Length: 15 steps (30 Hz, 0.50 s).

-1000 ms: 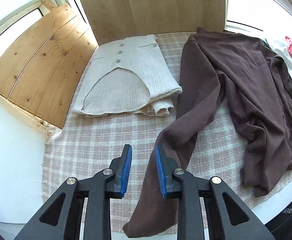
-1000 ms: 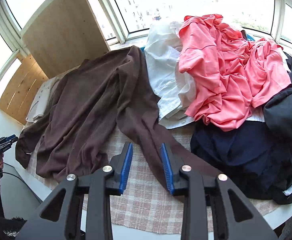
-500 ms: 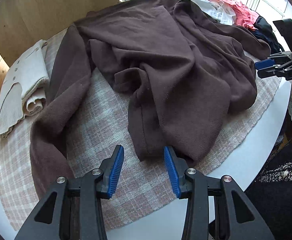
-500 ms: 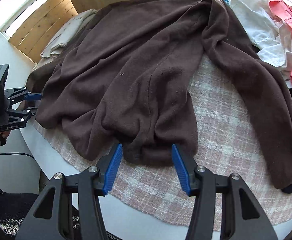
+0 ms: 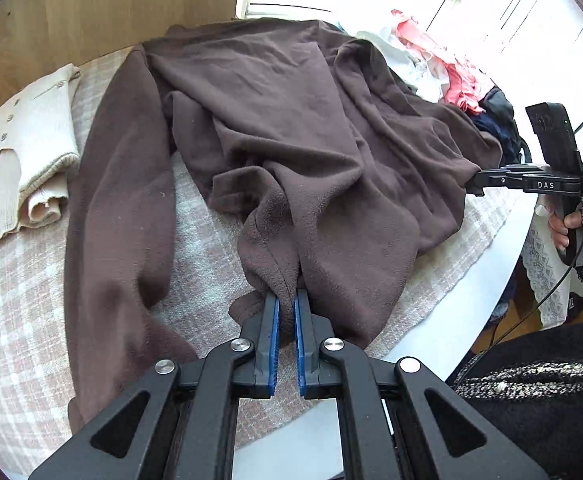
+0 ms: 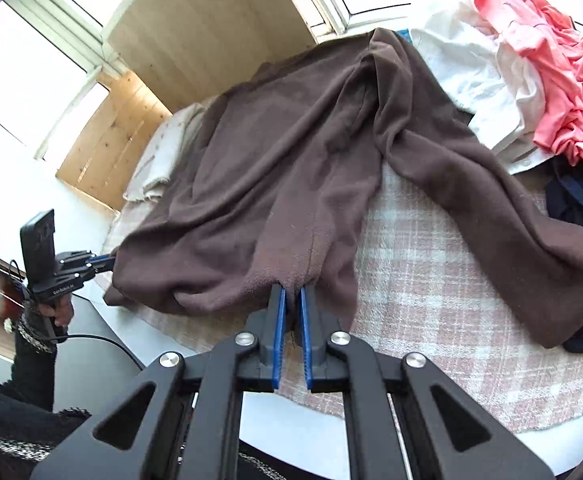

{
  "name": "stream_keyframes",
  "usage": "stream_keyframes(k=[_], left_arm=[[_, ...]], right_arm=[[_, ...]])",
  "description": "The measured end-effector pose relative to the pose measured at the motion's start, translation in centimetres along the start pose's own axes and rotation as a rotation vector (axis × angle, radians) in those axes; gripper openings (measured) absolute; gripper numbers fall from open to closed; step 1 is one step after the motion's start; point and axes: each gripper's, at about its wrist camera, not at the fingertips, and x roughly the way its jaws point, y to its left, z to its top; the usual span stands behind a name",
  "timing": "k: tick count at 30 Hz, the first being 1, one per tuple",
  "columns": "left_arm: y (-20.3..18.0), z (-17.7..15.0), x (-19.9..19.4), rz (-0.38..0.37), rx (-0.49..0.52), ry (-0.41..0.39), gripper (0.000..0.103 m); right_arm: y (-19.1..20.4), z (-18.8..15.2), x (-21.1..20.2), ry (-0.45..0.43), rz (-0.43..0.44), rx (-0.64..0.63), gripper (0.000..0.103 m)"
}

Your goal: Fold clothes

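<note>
Now both tools have a bite on the brown fleece garment [image 5: 275, 128], which lies crumpled across the checked cloth [image 5: 203, 240] on the white table [image 5: 443, 332]. The left gripper [image 5: 285, 304] is closing, its blue pads clamped on a bunched bit of the near hem at about 6 o'clock in its own view; the right gripper [image 6: 291, 300] is closing too, pinching another part of that hem at 6 o'clock in its view, and it shows at 3 o'clock in the left view with cloth at its tips. One sleeve runs down toward 7 o'clock in the left view, the other toward 4 o'clock in the right view. A folded cream knit [image 5: 23, 152] sits at 9 o'clock, and unfolded pink [image 6: 551, 60], white and dark clothes are heaped at 2 o'clock in the right view. The step in hand looks like spreading the garment flat before folding. To do it well, I would draw the two grips apart until the hem is taut, lift just enough to free the folds, then lay the body down square, clear of the cream knit and the pile.
</note>
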Motion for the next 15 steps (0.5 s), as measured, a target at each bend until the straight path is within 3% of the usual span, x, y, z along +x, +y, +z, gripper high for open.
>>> stream_keyframes(k=[2, 6, 8, 10, 12, 15], left_arm=[[0.6, 0.4, -3.3, 0.005, -0.008, -0.055, 0.006], [1.9, 1.8, -8.7, 0.018, -0.022, -0.123, 0.006], [2.2, 1.3, -9.4, 0.001, -0.04, -0.117, 0.006], [2.8, -0.4, -7.5, -0.022, -0.067, -0.043, 0.006], [3.8, -2.9, -4.2, 0.013, -0.114, 0.061, 0.007], [5.1, -5.8, -0.2, 0.097, -0.167, 0.172, 0.007]], right_arm=[[0.0, 1.1, -4.0, -0.078, 0.039, 0.027, 0.008], [-0.9, 1.3, -7.9, -0.162, 0.042, 0.094, 0.008], [-2.1, 0.4, -7.8, -0.154, 0.005, 0.134, 0.008], [-3.9, -1.5, -4.7, -0.041, -0.085, 0.156, 0.008], [-5.9, -3.3, -1.3, 0.061, -0.122, 0.182, 0.007], [-7.8, -4.8, 0.8, 0.099, -0.156, 0.224, 0.008]])
